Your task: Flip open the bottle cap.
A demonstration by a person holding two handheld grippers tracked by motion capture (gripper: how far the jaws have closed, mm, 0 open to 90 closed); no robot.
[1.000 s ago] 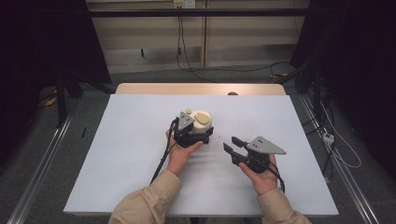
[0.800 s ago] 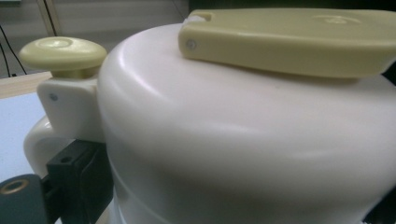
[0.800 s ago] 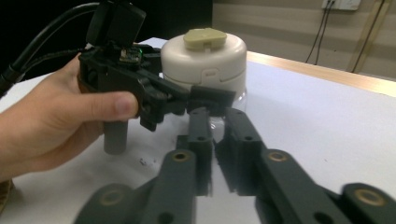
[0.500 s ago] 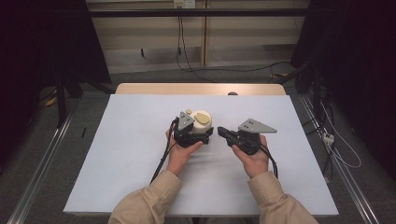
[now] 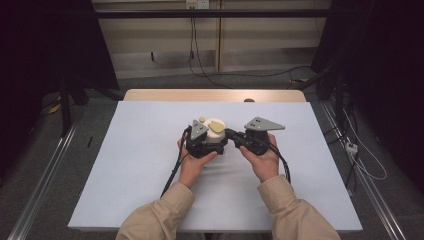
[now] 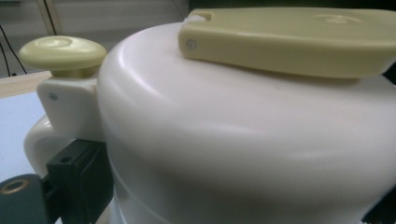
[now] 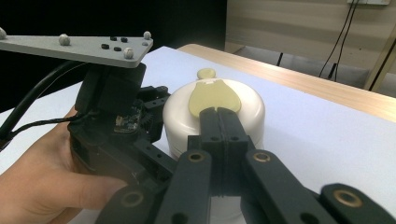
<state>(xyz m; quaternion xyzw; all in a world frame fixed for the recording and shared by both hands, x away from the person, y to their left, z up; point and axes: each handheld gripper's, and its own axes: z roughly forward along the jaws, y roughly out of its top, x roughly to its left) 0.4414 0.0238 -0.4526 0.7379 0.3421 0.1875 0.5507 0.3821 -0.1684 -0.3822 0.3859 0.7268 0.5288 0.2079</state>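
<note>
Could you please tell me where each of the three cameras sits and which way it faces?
High view: above the person's side, looking forward and down on the table; both forearms show.
Left gripper view: on the left claw, against the white pot.
Right gripper view: behind the shut right claw, facing the pot; left hand shows.
All share the pot.

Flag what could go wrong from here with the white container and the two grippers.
The right gripper, fingers shut and empty, sits at the pale green lid flap; pushing it could tip or slide the white container.
The left gripper seems to clamp the container's side; on that rounded wall, the hold might slip.
The two grippers sit close together and could collide.
</note>
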